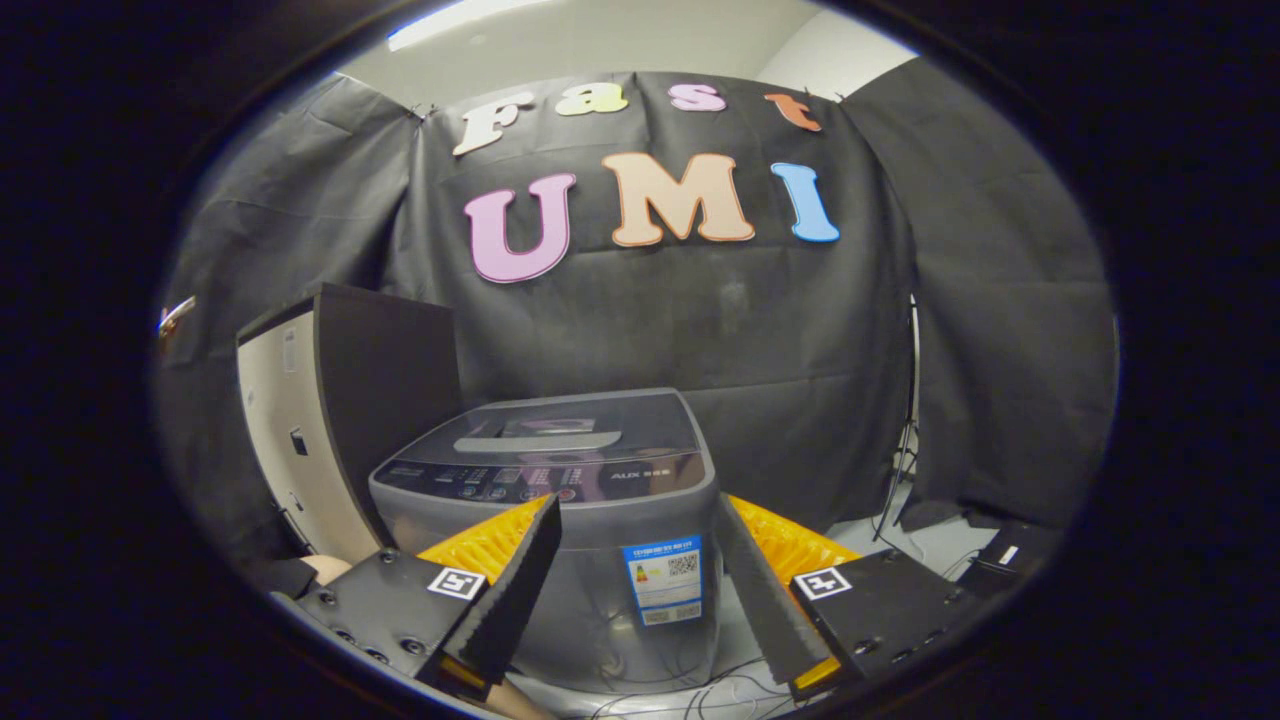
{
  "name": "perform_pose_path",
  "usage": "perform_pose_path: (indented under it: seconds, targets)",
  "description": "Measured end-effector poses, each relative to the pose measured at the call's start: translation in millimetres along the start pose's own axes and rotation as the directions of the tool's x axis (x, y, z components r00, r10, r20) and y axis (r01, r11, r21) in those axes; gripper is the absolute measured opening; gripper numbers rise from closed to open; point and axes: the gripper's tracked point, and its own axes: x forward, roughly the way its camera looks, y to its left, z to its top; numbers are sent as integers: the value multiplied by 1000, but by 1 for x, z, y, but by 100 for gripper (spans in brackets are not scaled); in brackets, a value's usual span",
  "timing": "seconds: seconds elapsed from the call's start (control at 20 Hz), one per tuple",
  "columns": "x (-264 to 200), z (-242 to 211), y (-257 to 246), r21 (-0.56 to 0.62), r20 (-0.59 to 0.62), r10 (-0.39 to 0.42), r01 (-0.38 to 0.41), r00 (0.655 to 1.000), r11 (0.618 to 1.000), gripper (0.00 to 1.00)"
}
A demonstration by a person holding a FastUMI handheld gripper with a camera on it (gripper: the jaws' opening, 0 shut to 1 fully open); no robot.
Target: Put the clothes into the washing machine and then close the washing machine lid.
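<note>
Grey top-loading plastic washing machine (590, 500), centre of frame, standing straight ahead of the handheld two-finger gripper (640, 570) and beyond its tips, squarely on the line the fingers point along. Dark glossy washing machine lid (575, 432) lying flat and down over the tub, with a pale handle bar across it and a control strip along the near edge; no clothes to be made out anywhere, whether inside the drum or elsewhere impossible to tell. Closed lid fitting either a load already shut in or a drum waiting to be opened and filled. Fingers spread wide in a V at lower centre, framing the machine's front panel and its blue sticker (662, 578), gripping nothing and touching nothing. Tall cabinet with cream front and dark side (330, 420) at middle left, just beside the machine. Black box and loose cables (1000, 555) on the pale floor at lower right.
</note>
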Motion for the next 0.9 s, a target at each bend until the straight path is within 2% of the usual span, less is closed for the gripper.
perform_pose_path:
  seconds: [0.9]
  targets:
    - [-15,-1,2,-32,1,5,-5,1000,999,96]
